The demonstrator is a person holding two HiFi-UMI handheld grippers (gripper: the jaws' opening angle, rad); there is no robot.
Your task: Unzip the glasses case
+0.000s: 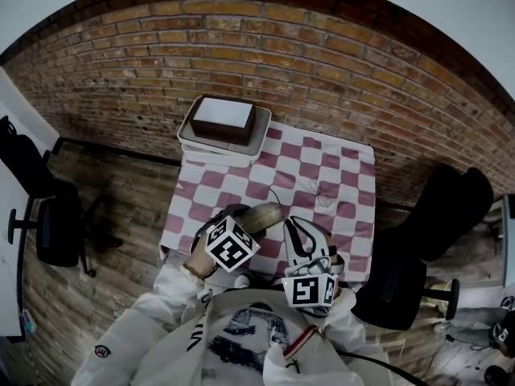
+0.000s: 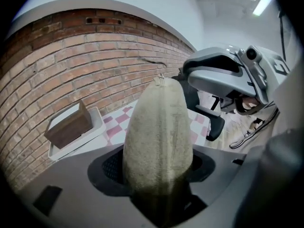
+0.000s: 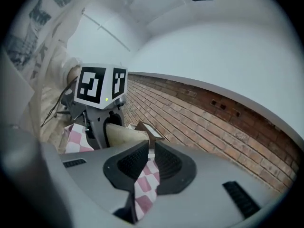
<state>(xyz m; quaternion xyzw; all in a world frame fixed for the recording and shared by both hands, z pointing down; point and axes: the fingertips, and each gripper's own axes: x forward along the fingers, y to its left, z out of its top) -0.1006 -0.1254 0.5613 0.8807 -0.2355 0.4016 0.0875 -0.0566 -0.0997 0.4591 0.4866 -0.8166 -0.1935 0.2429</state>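
I am holding the left gripper [image 1: 244,230] low in the middle of the head view. Its jaws are clamping the olive-beige, oval fabric glasses case [image 2: 159,137] by its two long sides. In the left gripper view the case is rising out of the jaws in the centre of the frame. Its narrow end is pointing away from the camera and a seam is running along its length. In the head view the case is showing over the near part of the pink-and-white checked tablecloth [image 1: 322,175], just up and right of the left gripper's marker cube.

I am holding the right gripper [image 1: 294,227] just to the right of the case, pointing toward it. In the right gripper view its two black ribbed pads [image 3: 135,163] are drawn together, with only a sliver of checked cloth showing between them. I cannot tell whether anything thin is pinched at the tips.

At the far left corner of the cloth, in the upper centre of the head view, a white rectangular plastic tray [image 1: 221,149] is carrying a dark brown box with a white top [image 1: 225,119], well apart from the case. A red brick wall [image 1: 322,63] is filling the top of the frame.
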